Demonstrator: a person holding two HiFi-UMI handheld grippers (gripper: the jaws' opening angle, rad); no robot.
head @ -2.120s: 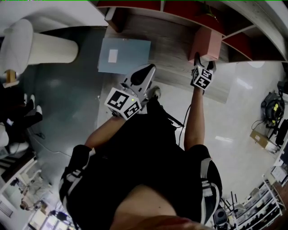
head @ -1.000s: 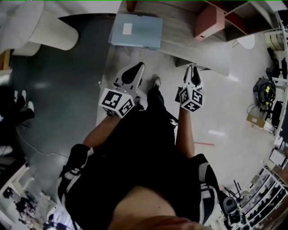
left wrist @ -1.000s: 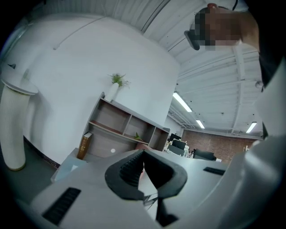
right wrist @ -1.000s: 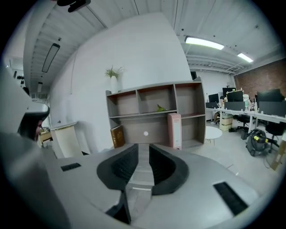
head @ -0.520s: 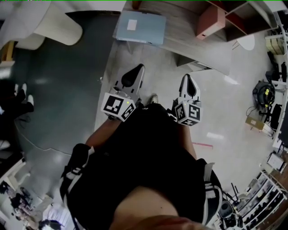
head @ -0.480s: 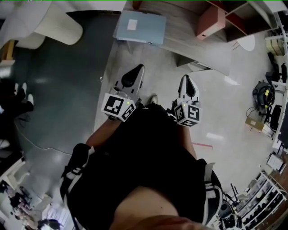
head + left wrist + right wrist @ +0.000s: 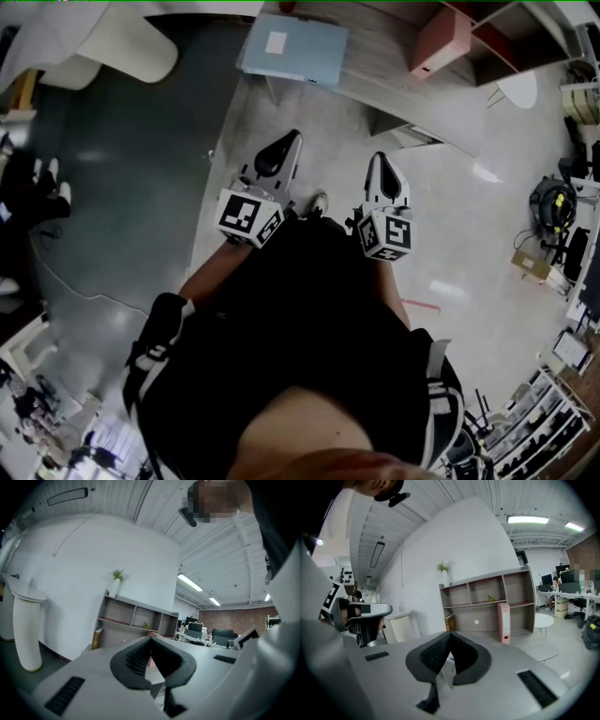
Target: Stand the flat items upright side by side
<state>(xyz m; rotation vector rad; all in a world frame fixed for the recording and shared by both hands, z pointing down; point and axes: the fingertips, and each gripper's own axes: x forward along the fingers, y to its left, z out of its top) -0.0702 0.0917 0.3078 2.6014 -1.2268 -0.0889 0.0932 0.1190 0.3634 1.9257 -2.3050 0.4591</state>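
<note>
A light blue folder [image 7: 292, 49] lies flat on the wooden table [image 7: 389, 58] at the top of the head view. To its right a pink file box [image 7: 439, 41] stands upright against the shelf unit [image 7: 511, 42]; the right gripper view shows this box [image 7: 503, 622] upright too. My left gripper [image 7: 287, 141] and right gripper [image 7: 379, 161] hang side by side over the floor, well short of the table. Both are shut and hold nothing. The shut jaws show plainly in the left gripper [image 7: 151, 640] and right gripper [image 7: 450, 635] views.
A brown book [image 7: 450, 622] leans in the lower shelf bay. A white ribbed pedestal [image 7: 23, 632] stands at the left, over dark floor [image 7: 122, 178]. A small round white table [image 7: 544, 620] is at the right. Bags and boxes [image 7: 551, 202] line the far right floor.
Both grippers have drawn back from the table toward my body. The right gripper, earlier up at the pink file box, is now away from it. The head camera has tipped slightly.
</note>
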